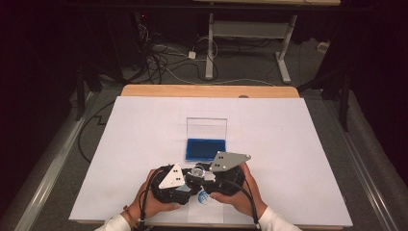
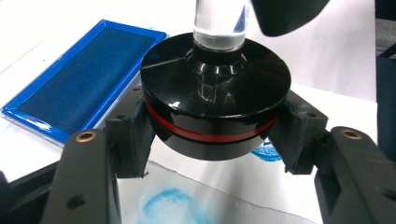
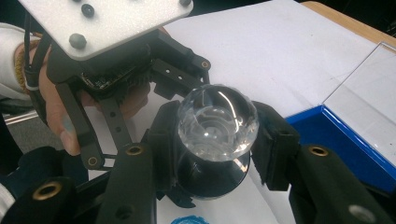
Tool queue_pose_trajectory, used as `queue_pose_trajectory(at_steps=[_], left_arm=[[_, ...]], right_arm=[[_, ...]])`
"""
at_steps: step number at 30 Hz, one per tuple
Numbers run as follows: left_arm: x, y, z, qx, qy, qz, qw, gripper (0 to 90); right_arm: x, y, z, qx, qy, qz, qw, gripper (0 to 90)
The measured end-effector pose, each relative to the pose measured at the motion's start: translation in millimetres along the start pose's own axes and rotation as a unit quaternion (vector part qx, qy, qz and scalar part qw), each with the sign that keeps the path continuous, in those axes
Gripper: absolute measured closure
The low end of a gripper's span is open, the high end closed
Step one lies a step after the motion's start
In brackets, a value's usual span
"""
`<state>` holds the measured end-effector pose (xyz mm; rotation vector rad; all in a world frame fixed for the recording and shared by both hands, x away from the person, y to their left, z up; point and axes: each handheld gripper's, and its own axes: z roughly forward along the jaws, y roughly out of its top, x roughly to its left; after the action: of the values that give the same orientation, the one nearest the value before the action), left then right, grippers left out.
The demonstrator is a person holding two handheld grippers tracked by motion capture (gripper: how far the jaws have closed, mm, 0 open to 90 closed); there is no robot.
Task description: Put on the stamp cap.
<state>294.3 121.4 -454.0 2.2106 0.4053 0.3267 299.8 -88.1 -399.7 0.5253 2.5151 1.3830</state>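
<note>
Both grippers' jaws clamp the unlabelled stamp (image 2: 214,100) above a blurred blue print (image 2: 168,205).

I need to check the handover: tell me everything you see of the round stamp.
The stamp is a round black glossy disc with a thin red band around its edge and a clear faceted knob on top. It stands upright just above the white paper, over blue ink prints. The left gripper clamps its disc; the right gripper grips its neck.

Glossy black plastic stamp (image 2: 215,93) with clear handle (image 3: 217,122).
</note>
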Motion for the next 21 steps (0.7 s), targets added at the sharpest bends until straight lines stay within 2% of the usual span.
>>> queue_pose_trajectory(at_steps=[5,9,14,21], left_arm=[[1.4,-1.3,0.7,-0.004,0.0,-0.008,1.0,32.7],[1.7,-2.6,4.0,0.007,0.006,-0.013,0.9999,28.1],[1.6,-2.8,5.2,0.005,0.016,-0.018,0.9997,22.1],[3.3,-5.4,2.0,-0.006,0.015,-0.018,0.9997,18.5]], right_arm=[[-0.1,0.3,-0.3,-0.002,0.001,0.001,1.0,57.1],[-0.3,0.3,-1.0,-0.003,0.0,0.001,1.0,57.0],[-0.8,1.1,-3.4,-0.005,-0.001,-0.001,1.0,57.1],[-1.7,2.4,-6.6,-0.01,-0.003,-0.001,0.9999,57.1]])
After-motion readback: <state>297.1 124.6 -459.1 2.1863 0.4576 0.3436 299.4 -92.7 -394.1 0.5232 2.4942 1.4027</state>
